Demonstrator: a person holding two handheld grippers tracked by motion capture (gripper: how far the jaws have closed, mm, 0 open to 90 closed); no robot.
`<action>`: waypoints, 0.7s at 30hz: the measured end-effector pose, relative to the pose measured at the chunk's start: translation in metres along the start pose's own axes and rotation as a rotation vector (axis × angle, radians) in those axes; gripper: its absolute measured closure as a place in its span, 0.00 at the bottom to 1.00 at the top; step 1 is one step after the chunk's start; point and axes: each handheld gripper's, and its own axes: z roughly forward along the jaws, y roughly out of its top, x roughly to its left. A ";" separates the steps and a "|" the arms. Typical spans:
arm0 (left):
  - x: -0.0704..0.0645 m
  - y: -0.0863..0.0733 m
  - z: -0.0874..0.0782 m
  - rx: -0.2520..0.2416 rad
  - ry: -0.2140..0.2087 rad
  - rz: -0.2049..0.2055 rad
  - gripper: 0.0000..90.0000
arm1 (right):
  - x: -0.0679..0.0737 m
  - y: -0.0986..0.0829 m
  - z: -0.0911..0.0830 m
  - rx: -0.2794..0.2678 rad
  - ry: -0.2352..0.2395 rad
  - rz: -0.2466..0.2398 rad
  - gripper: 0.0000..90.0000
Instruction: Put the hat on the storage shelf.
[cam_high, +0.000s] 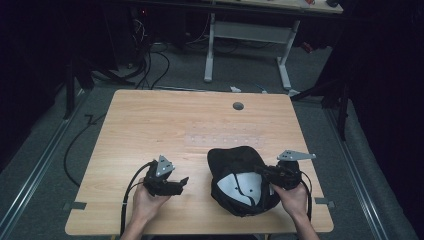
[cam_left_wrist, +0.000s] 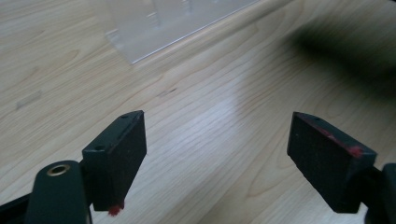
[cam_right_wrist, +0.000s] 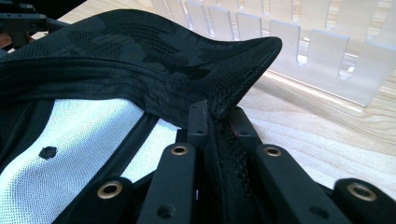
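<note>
1. Black fabric with a white mesh lining makes up the cap (cam_high: 240, 180), which lies upside down on the light wooden tabletop (cam_high: 165, 125), near the front edge at about 5 o'clock from the middle of it.
2. The right gripper (cam_high: 267, 176) sits at the cap's 3 o'clock side, held in the person's right hand (cam_high: 292, 197); its grey three-cornered plate stands above it.
3. In the right gripper view the jaws are pressed together on the cap's edge (cam_right_wrist: 219, 135), with a fold of the black woven fabric pinched between them (the white lining shows to the left of the pinch).
4. The cap's brim (cam_right_wrist: 243, 51) rises beyond the pinched spot, toward 12 o'clock in that view.
5. A clear plastic slotted rack (cam_right_wrist: 327, 51) lies on the tabletop behind the brim; in the high view it is a faint pale strip (cam_high: 222, 140) at the cap's 11 o'clock.
6. The left gripper (cam_high: 182, 182) lies at the cap's 9 o'clock, near it but not touching, held low over the wood by the left hand (cam_high: 147, 200).
7. Its jaws stand spread wide with bare wood between them; a dark blur at 2 o'clock in the left gripper view is too soft to identify.
8. A round grey cable cover (cam_high: 238, 106) is set into the tabletop at the far edge, well apart from the cap.
</note>
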 end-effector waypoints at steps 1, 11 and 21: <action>-0.004 0.001 0.000 -0.004 -0.013 0.004 0.22 | 0.000 0.001 0.000 0.002 0.002 -0.002 0.92; -0.023 0.003 0.007 0.020 -0.063 0.057 0.22 | 0.012 0.015 0.008 0.017 0.020 -0.047 0.92; -0.031 0.002 0.009 0.036 -0.094 0.069 0.22 | 0.020 0.024 0.018 0.043 0.049 -0.070 0.92</action>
